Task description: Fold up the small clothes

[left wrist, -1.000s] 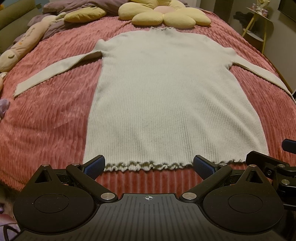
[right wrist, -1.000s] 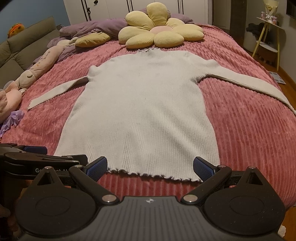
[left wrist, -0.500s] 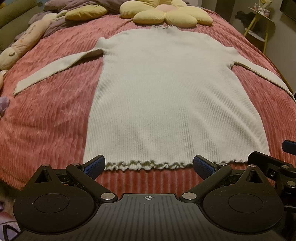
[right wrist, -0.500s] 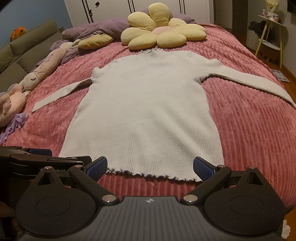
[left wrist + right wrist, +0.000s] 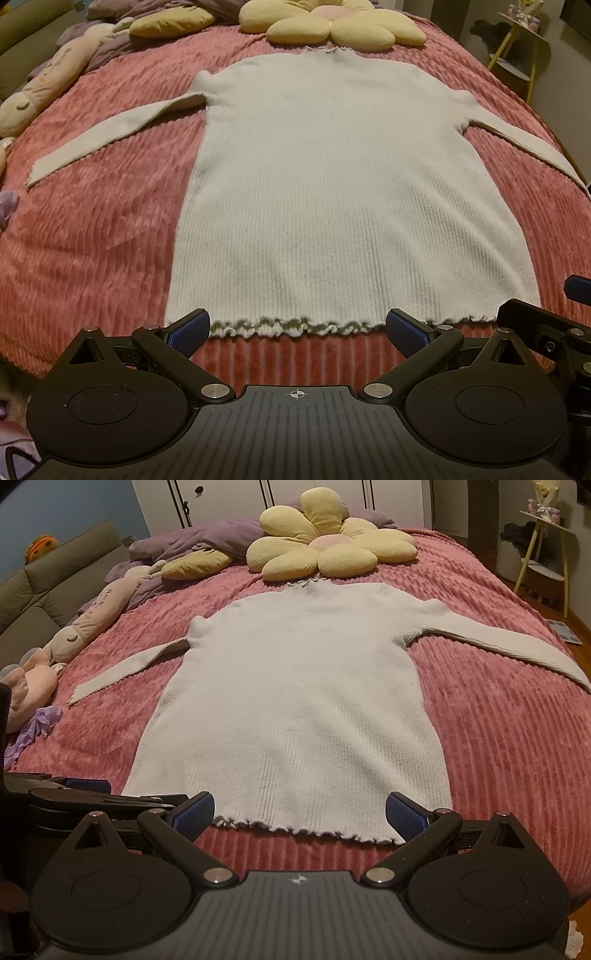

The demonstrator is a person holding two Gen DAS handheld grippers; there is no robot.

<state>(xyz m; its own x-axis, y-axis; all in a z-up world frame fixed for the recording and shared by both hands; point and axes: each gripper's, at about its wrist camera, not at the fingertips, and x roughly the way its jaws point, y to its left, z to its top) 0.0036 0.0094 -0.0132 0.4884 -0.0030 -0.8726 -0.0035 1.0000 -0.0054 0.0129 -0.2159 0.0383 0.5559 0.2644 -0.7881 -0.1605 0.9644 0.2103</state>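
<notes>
A cream ribbed long-sleeved sweater (image 5: 332, 192) (image 5: 295, 701) lies flat on the pink bedspread (image 5: 92, 240), neck far, frilly hem (image 5: 295, 326) near, both sleeves spread out sideways. My left gripper (image 5: 297, 328) hovers open just short of the hem, blue pads (image 5: 188, 328) wide apart, nothing between them. My right gripper (image 5: 299, 810) is open too, at the hem's right half. In the left wrist view the right gripper (image 5: 554, 325) shows at the right edge. The left gripper (image 5: 92, 794) shows at the left edge of the right wrist view.
A yellow flower cushion (image 5: 328, 550) and purple bedding (image 5: 207, 542) lie beyond the sweater's neck. Plush toys (image 5: 92, 620) line the bed's left side beside a green sofa (image 5: 48, 579). A side table (image 5: 543, 542) stands on the right, off the bed.
Both grippers have drifted slightly forward and down toward the hem, so the sweater looks a little larger. Both stay open and the sweater has not moved.
</notes>
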